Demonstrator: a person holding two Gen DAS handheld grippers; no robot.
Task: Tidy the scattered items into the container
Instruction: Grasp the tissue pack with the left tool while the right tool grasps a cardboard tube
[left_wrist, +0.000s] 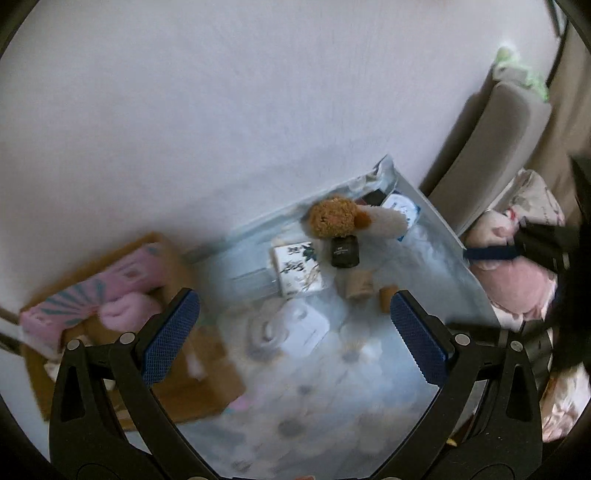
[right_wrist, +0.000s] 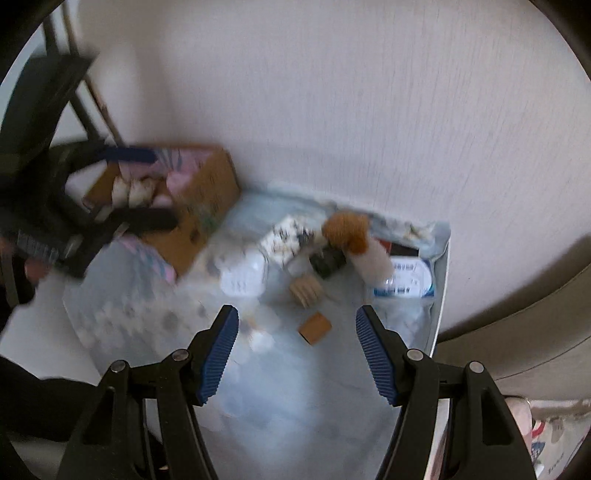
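Both tongs are seen with their blue pads held apart and nothing between them. From the left wrist view, the left tongs (left_wrist: 295, 332) are pointed down over a pale blue patterned cloth (left_wrist: 369, 398) that covers the surface, and much of the picture is smeared by blur. Scattered items are spread on the cloth ahead of the pads: a brown and white plush toy (left_wrist: 343, 219) is propped against a dark jar (left_wrist: 345, 252), a flower-printed packet (left_wrist: 298, 268) is laid just left of the jar, a white flat pack (left_wrist: 301, 328) is placed nearer the camera, and a small brown block (left_wrist: 388, 294) is found near the right pad. A cardboard box (left_wrist: 192, 384), the container, is set at the left edge of the cloth, with pink soft things (left_wrist: 122, 291) already inside it. The right tongs (left_wrist: 491, 253) are caught at the right edge, over pink bedding. From the right wrist view, the right tongs (right_wrist: 297, 354) are held above the same cloth (right_wrist: 295, 398), with the brown block (right_wrist: 314, 327) lying between and just beyond the pads, untouched. The plush toy (right_wrist: 349, 229) and a blue-and-white packet (right_wrist: 406, 282) are seen farther back by the wall. The cardboard box (right_wrist: 207, 206) is at upper left, and the left tongs (right_wrist: 140, 188) are reached over it, blurred.
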